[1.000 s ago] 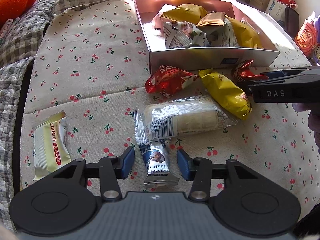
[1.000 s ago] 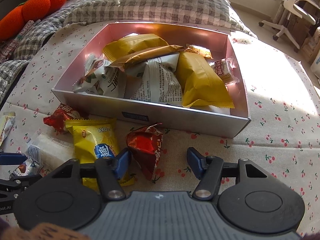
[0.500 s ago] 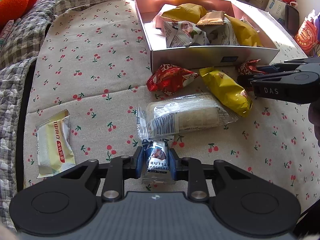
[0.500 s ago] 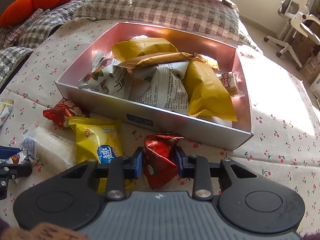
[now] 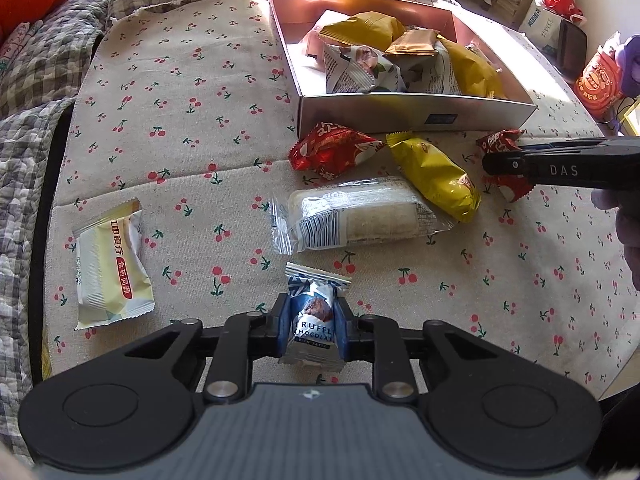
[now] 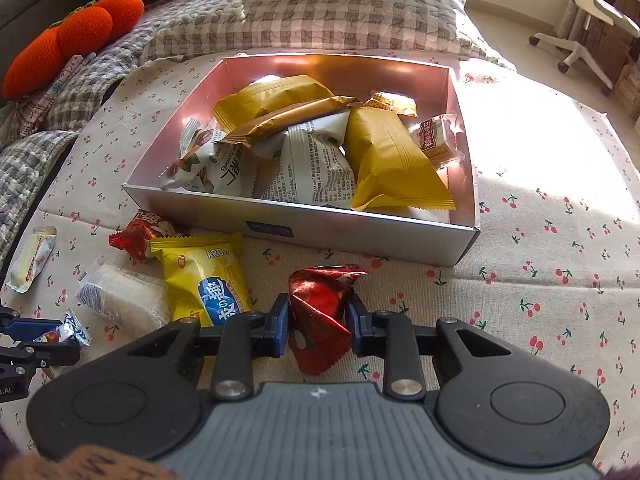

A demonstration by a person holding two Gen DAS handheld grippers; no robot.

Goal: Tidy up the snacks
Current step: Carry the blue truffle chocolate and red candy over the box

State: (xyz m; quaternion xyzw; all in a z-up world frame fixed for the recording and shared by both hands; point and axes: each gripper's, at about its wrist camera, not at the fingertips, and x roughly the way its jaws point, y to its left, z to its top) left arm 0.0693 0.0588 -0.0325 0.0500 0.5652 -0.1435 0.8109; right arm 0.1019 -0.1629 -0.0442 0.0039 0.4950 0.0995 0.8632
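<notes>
My left gripper [image 5: 311, 330] is shut on a blue and white truffle chocolate packet [image 5: 314, 318] and holds it just above the cherry-print cloth. My right gripper [image 6: 319, 322] is shut on a red foil snack [image 6: 320, 312], which also shows in the left wrist view [image 5: 500, 144]. The silver box [image 6: 360, 236] with several yellow and white packets inside stands just beyond the right gripper. On the cloth lie a yellow packet [image 5: 434, 174], a red packet [image 5: 332, 150], a clear-wrapped bar [image 5: 356, 214] and a pale yellow packet [image 5: 112, 258].
A checked quilt [image 6: 320, 12] lies behind the box, with orange plush toys [image 6: 76, 36] at the far left. An office chair [image 6: 588, 4] stands far right. Bags and a dark item [image 5: 572, 48] sit beyond the box's right side.
Both grippers closed from open onto their snacks. The left one has lifted and pulled the chocolate packet back from the clear bar. The right one has lifted the red foil snack slightly.
</notes>
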